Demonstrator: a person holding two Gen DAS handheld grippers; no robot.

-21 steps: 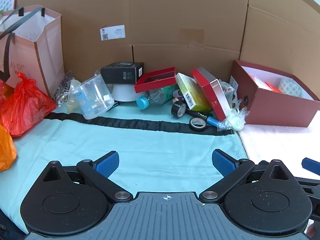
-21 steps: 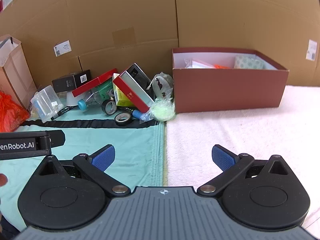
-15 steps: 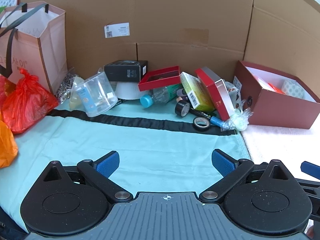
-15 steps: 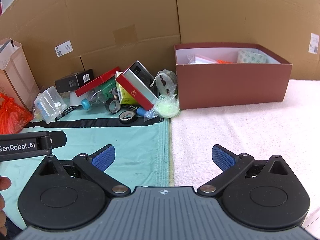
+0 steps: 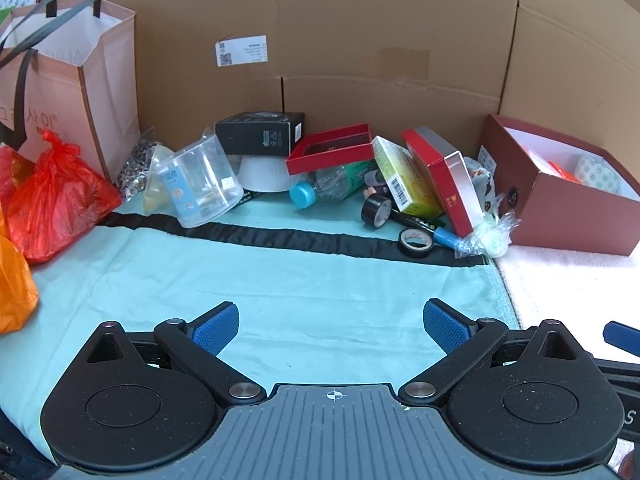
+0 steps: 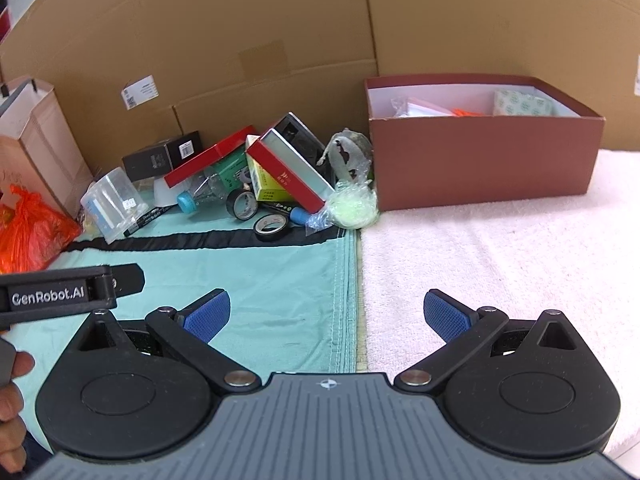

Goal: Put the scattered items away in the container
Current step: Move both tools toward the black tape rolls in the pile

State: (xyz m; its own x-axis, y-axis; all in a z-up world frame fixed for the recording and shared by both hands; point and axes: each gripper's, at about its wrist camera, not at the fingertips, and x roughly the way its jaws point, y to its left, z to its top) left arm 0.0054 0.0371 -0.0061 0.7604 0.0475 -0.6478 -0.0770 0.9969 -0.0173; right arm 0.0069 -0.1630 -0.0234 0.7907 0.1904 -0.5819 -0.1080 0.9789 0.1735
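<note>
A heap of small items lies against the cardboard wall: a black box (image 5: 259, 133), a clear plastic tub (image 5: 200, 184), a red lid (image 5: 332, 148), a yellow-green carton (image 5: 404, 178), a red and silver box (image 5: 448, 184), tape rolls (image 5: 416, 239) and a bagged green ball (image 6: 354, 210). The dark red container box (image 6: 484, 160) stands to their right with a few things inside. My left gripper (image 5: 332, 324) is open over the teal cloth, well short of the heap. My right gripper (image 6: 326, 314) is open too, over the seam between cloth and white towel.
A pink paper bag (image 5: 68, 80) and red and orange plastic bags (image 5: 52, 196) sit at the left. Cardboard walls (image 5: 360, 40) close the back. The teal cloth (image 5: 260, 280) and the white towel (image 6: 500, 260) lie between me and the items.
Both grippers have pulled back and tilted a little, so the heap and the box sit slightly farther and to the right in both views. Jaws stay wide.
</note>
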